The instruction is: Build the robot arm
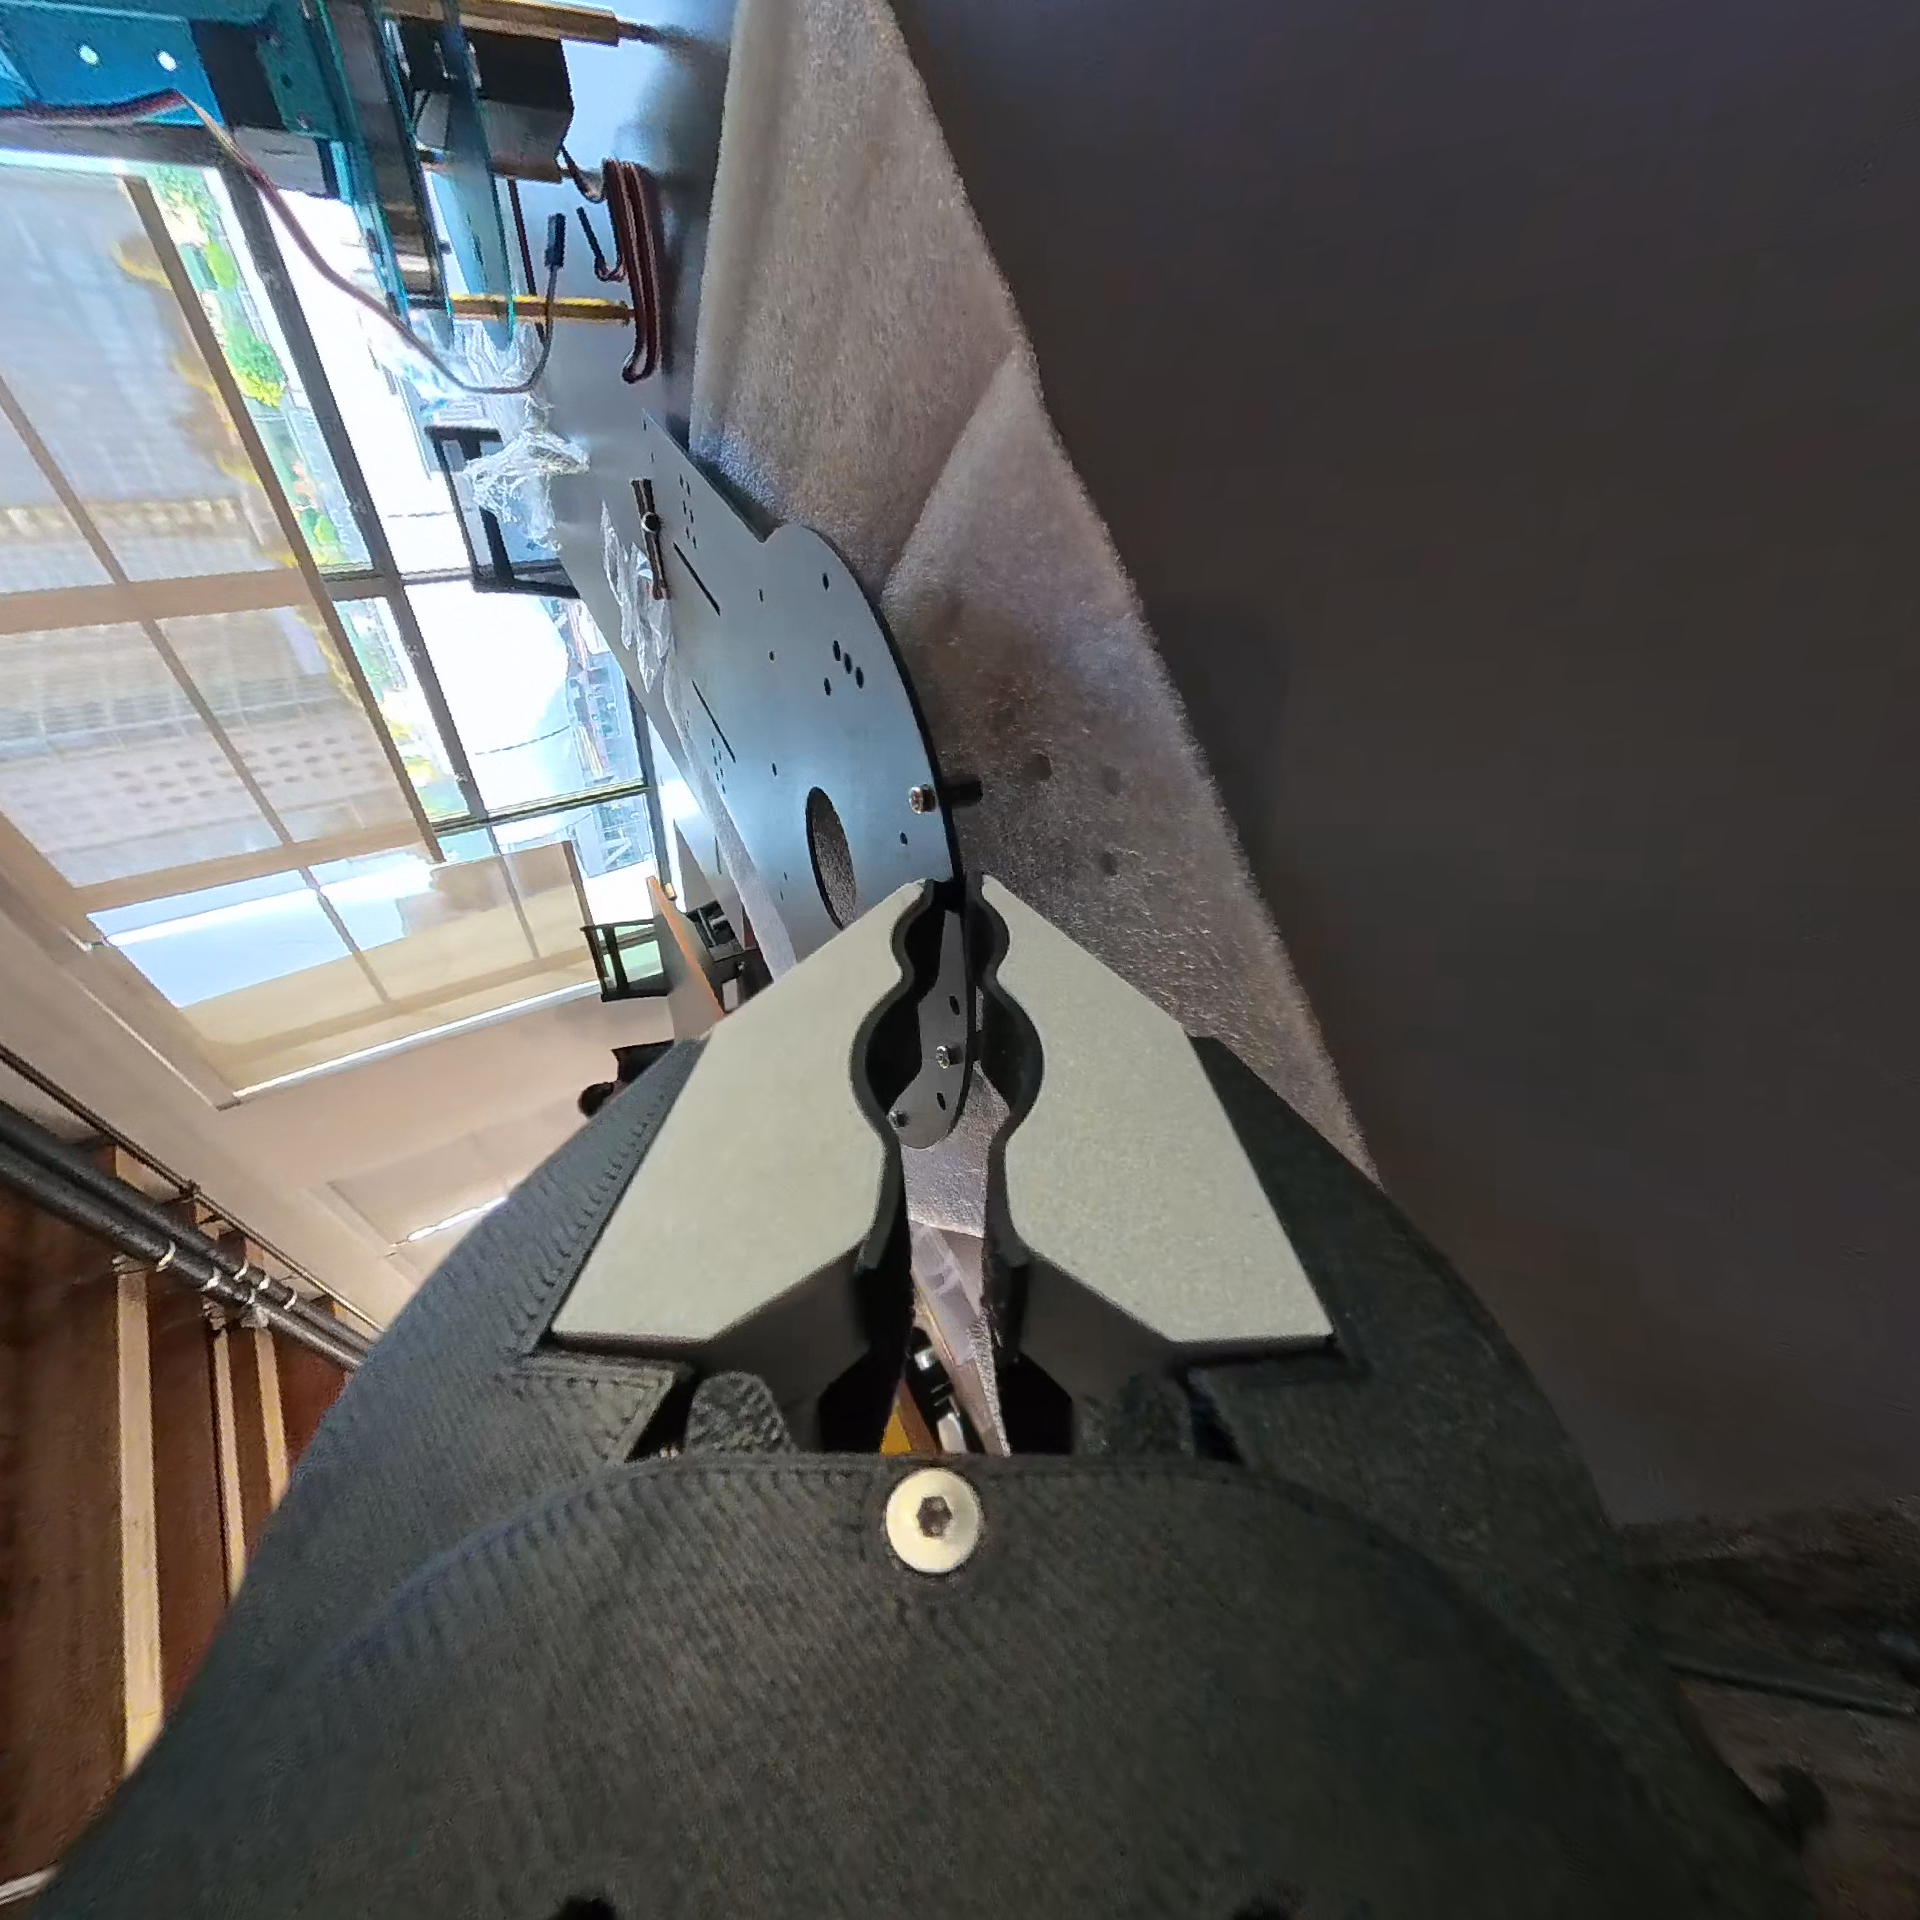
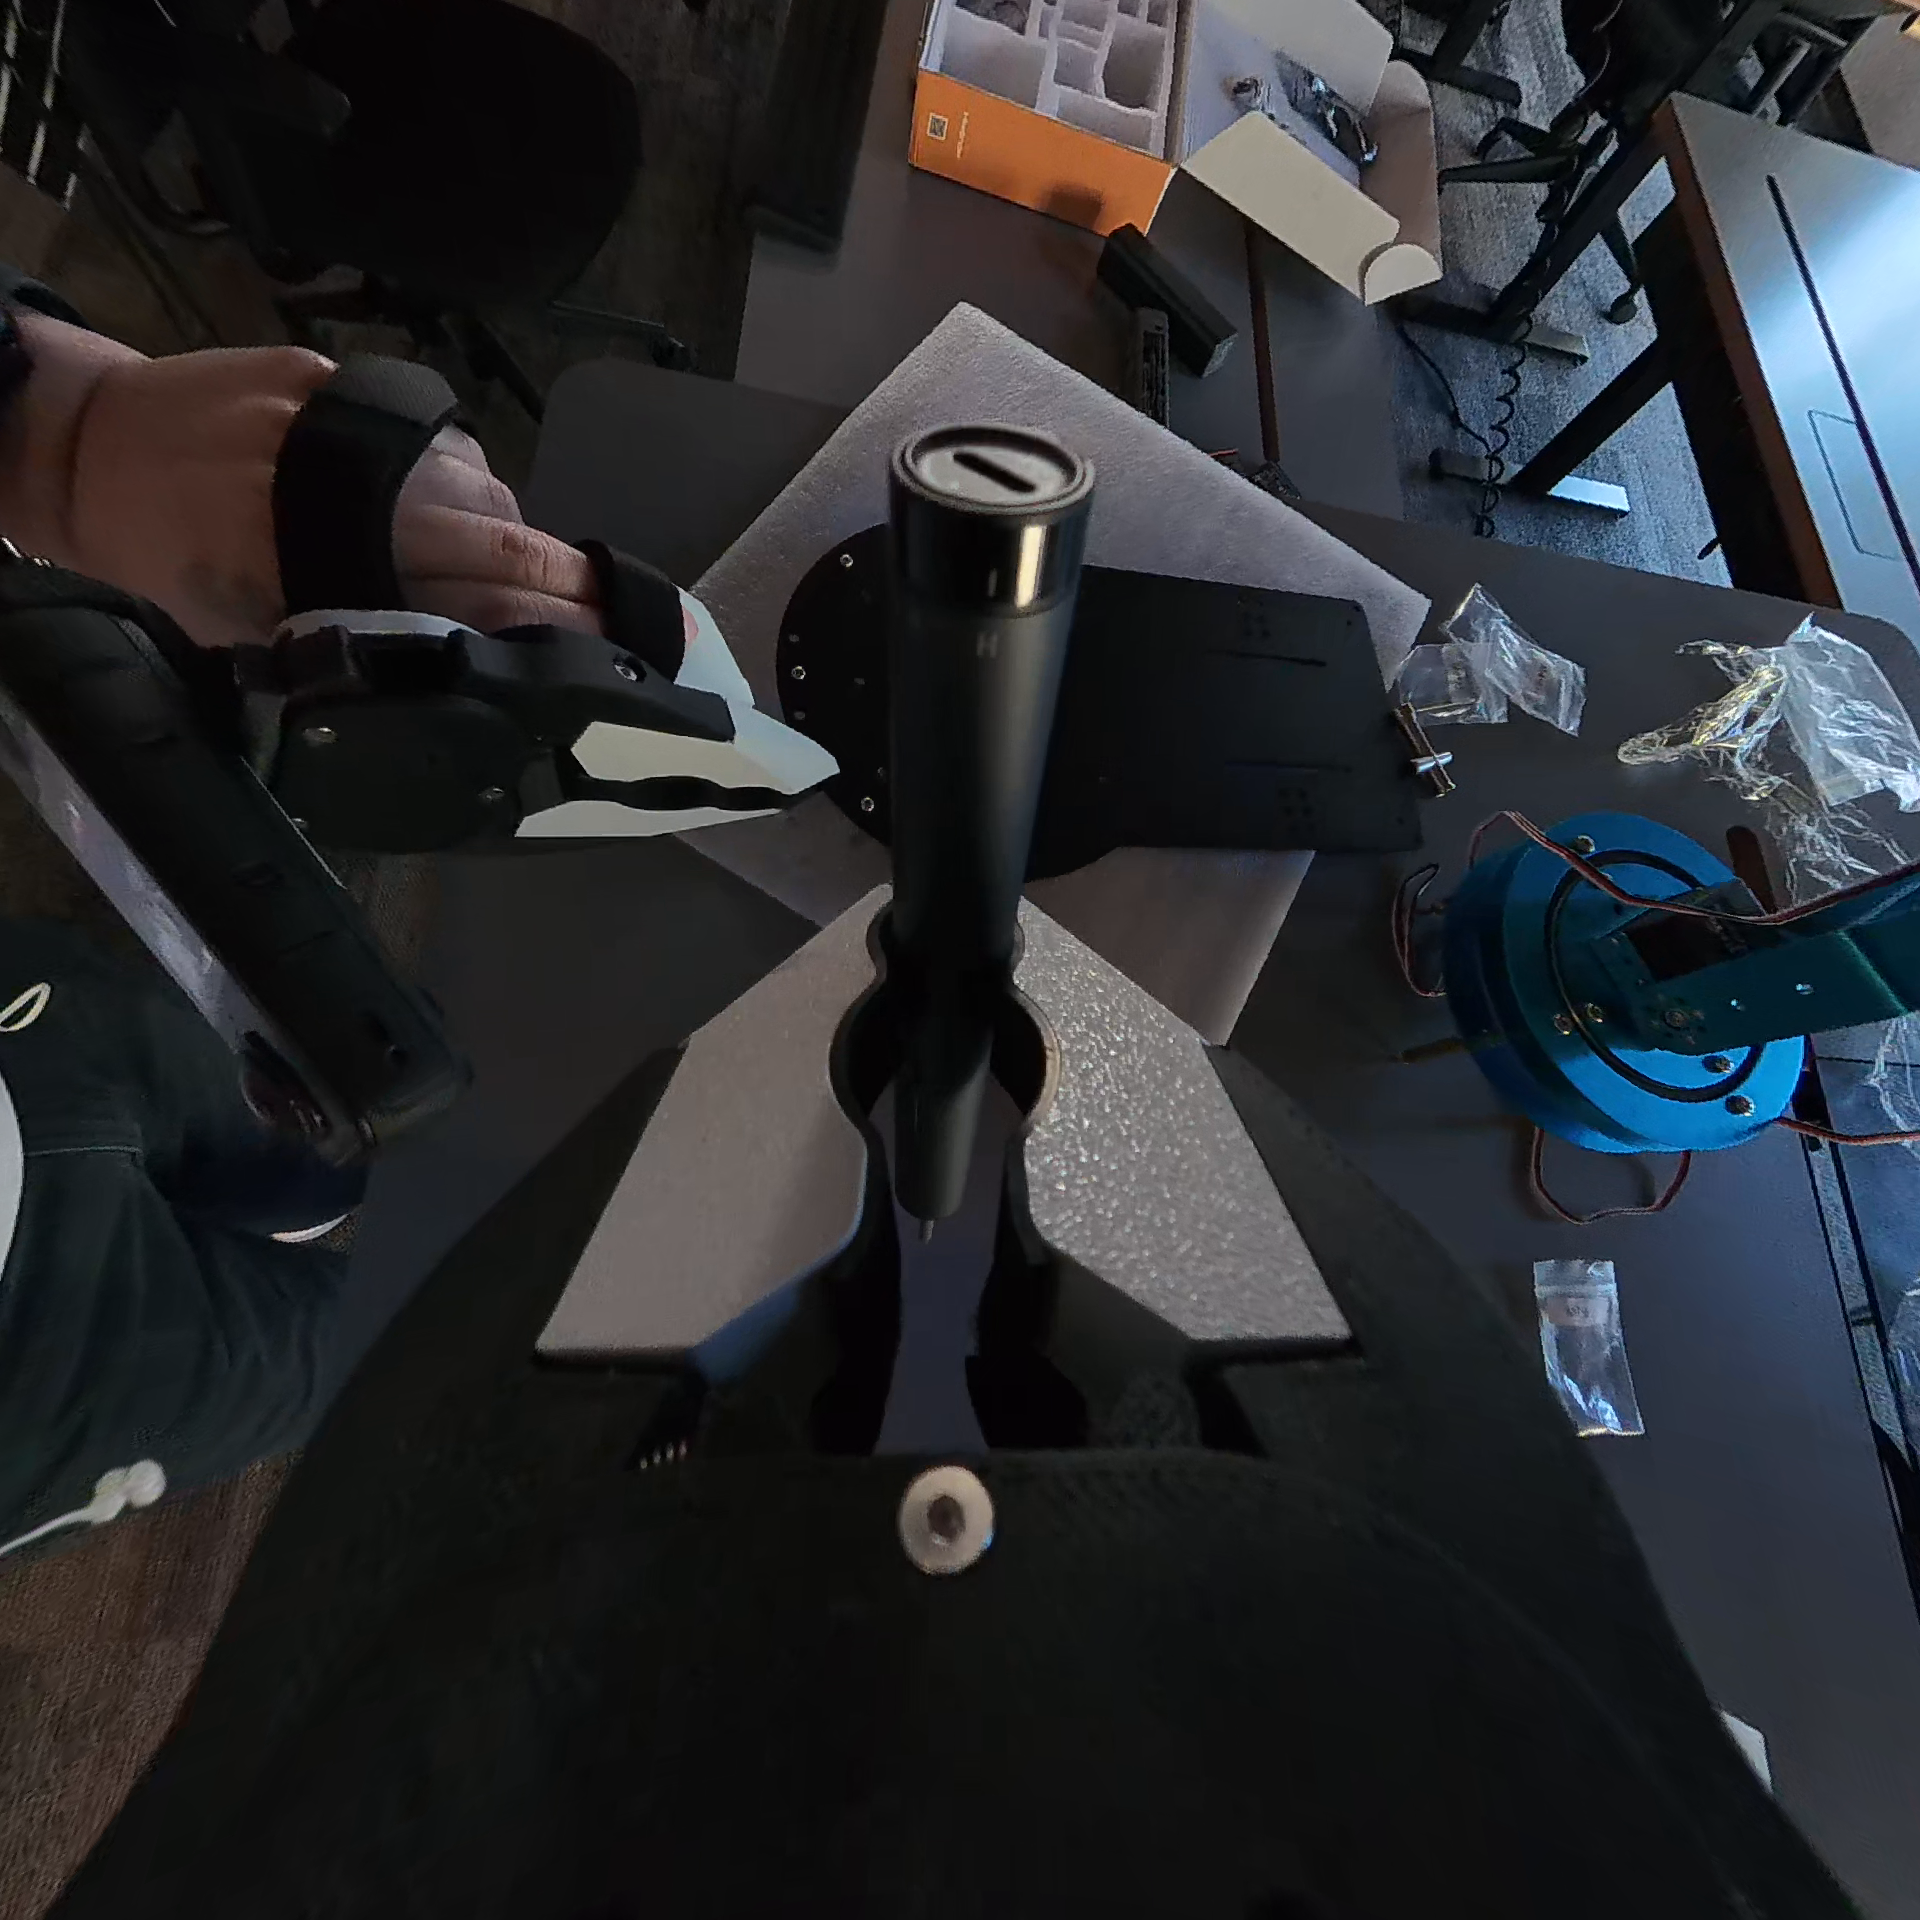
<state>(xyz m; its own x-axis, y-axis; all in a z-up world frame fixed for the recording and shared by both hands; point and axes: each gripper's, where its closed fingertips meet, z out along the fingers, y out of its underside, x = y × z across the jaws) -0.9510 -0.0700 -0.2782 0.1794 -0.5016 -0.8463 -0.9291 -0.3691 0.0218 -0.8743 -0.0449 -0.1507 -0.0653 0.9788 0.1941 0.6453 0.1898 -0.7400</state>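
Observation:
My left gripper [image 1: 954,896] is shut on the rounded edge of a black metal plate [image 1: 790,665] with many holes, which lies on a white foam sheet [image 1: 1039,540]. In the right wrist view the left gripper [image 2: 805,779], held by a gloved hand [image 2: 208,488], meets the plate [image 2: 1226,707] at its round end. My right gripper [image 2: 951,935] is shut on a black cylindrical electric screwdriver [image 2: 971,675]. It holds the screwdriver above the plate, bit end toward the camera and flat cap pointing away.
A blue robot base with wires [image 2: 1621,987] sits right of the foam [image 2: 1143,488]. Clear plastic bags [image 2: 1808,707] and a small T-shaped wrench [image 2: 1423,743] lie by the plate's far end. An open orange box [image 2: 1039,114] stands at the back. A small bag [image 2: 1584,1340] lies near right. My right fingertips sit around 15 cm from my left ones.

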